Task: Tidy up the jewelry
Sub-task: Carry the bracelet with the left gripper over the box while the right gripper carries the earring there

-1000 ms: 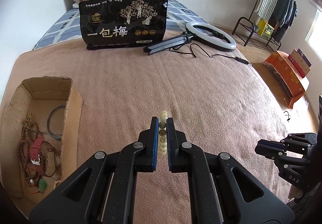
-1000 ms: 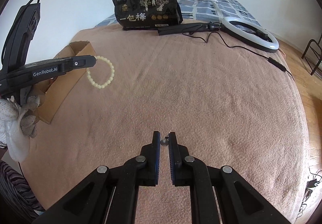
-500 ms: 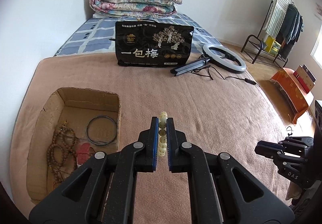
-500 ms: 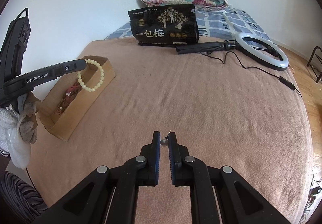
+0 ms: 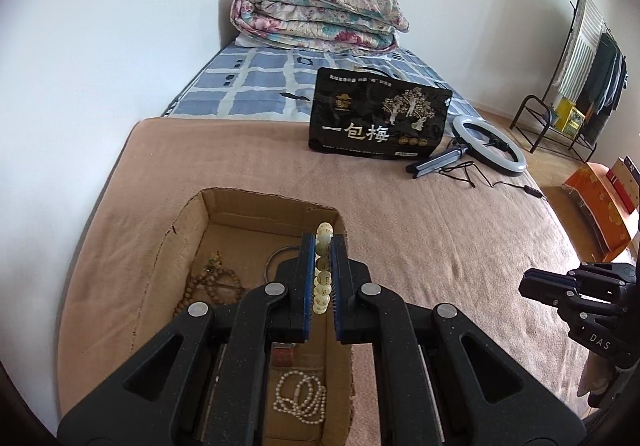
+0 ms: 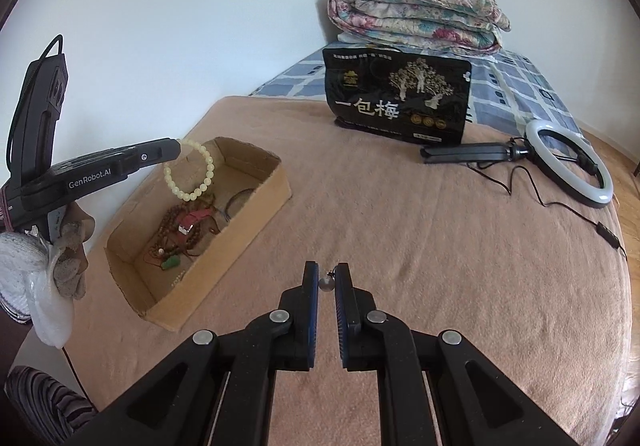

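Whereas a second ago the left gripper (image 5: 323, 266) held the bracelet (image 5: 323, 274) over bare blanket to the right of the box (image 5: 256, 201), it now hangs over the box interior, jaws closed on the pale beads. From the right wrist view the bracelet (image 6: 192, 169) dangles as a full loop from the left gripper's (image 6: 176, 149) tip, above the far half of the box (image 6: 260, 201) and not touching its contents. The right gripper (image 6: 327, 282) shows no change: jaws closed on a small dark bead (image 6: 326, 284) with a thin wire at its top, above the blanket (image 6: 440, 266) just beside the box's near right wall.

The left wrist view alone shows a white pearl strand (image 5: 300, 398) at the near end of the box, brown prayer beads (image 5: 212, 286) on the left side and a dark bangle (image 5: 280, 258) partly hidden behind the jaws. The right wrist view alone shows a red strap (image 6: 196, 215) and a green pendant (image 6: 171, 264) among the brown beads (image 6: 176, 226). The right gripper (image 5: 576, 294) appears in the left view at the right edge, its jaws not readable there.

At the far end of the blanket a black bag (image 6: 400, 97) stands upright, a ring light (image 6: 568, 165) lying to its right.
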### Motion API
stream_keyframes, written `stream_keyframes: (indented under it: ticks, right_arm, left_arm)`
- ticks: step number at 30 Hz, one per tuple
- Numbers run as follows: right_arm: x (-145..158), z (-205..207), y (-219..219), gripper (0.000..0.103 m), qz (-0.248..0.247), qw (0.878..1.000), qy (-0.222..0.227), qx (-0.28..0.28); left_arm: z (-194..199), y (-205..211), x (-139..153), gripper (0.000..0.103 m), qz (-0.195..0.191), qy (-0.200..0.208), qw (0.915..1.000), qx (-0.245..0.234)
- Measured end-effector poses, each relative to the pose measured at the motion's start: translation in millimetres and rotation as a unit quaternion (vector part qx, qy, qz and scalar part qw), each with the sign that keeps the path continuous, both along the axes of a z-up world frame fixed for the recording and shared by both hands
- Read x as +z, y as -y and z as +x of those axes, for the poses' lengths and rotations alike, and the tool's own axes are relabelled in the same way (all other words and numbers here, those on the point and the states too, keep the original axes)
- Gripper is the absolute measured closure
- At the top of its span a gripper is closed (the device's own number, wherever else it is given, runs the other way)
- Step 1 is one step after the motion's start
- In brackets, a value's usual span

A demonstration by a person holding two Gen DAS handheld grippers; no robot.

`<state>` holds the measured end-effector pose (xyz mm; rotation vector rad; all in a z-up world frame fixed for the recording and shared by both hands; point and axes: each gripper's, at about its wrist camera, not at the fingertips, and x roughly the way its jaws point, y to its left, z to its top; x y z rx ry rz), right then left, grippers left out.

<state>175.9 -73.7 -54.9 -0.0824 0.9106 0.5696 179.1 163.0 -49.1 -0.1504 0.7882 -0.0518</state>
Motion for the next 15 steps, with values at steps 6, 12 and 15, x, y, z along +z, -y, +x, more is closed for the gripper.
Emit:
stream_keyframes:
  ticks: [6,12,15]
  right_arm:
    - [3.3,14.5,-37.1,0.097,0.010,1.000,0.002,0.016]
    - [3.7,26.7,-73.7,0.097,0.015,0.999,0.004,0.030]
    - [2.8,32.5,-89.5,0.097,0.015,0.999,0.005,0.035]
  left_arm:
    - [2.0,-22.9,-4.0,0.098,0.003,-0.001,0.9999,0.016]
    - [8.0,-40.0,-11.9,0.098,0.002,-0.005,0.9996,0.028]
    - [11.2,-46.0,-16.3,0.098,0.001,-0.007,0.9995,0.032]
